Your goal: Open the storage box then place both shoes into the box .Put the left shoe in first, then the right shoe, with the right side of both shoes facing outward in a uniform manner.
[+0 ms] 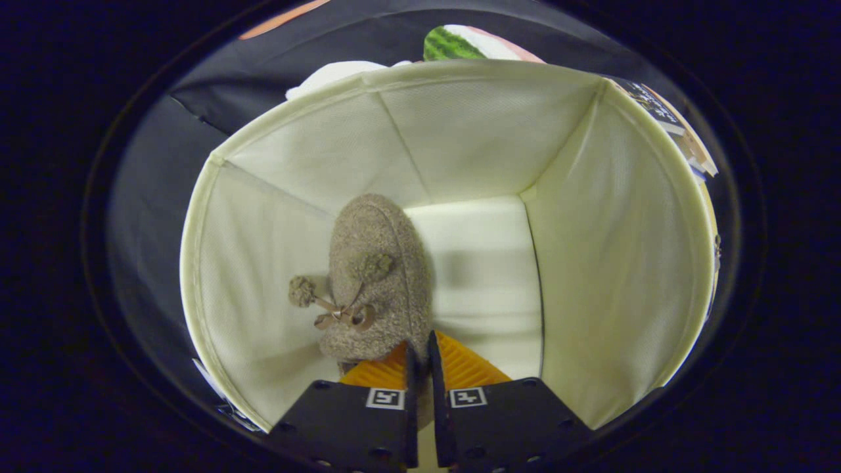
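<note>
I am looking down into the open cream fabric storage box (pixel 617 263). A fuzzy tan shoe (pixel 378 263) with two pom-poms and a small bow rests on the box floor against the left wall, its toe pointing away from me. My gripper (pixel 420 360) is at the shoe's heel end, its fingers nearly together and pinching the heel rim. The heel itself is hidden behind the fingers. The right half of the box floor (pixel 486 276) is bare.
Behind the far rim of the box lies something white (pixel 328 75), beside a green and pink object (pixel 453 43). Some printed packaging (pixel 683 138) sits outside the right wall. The box walls stand close on all sides of the fingers.
</note>
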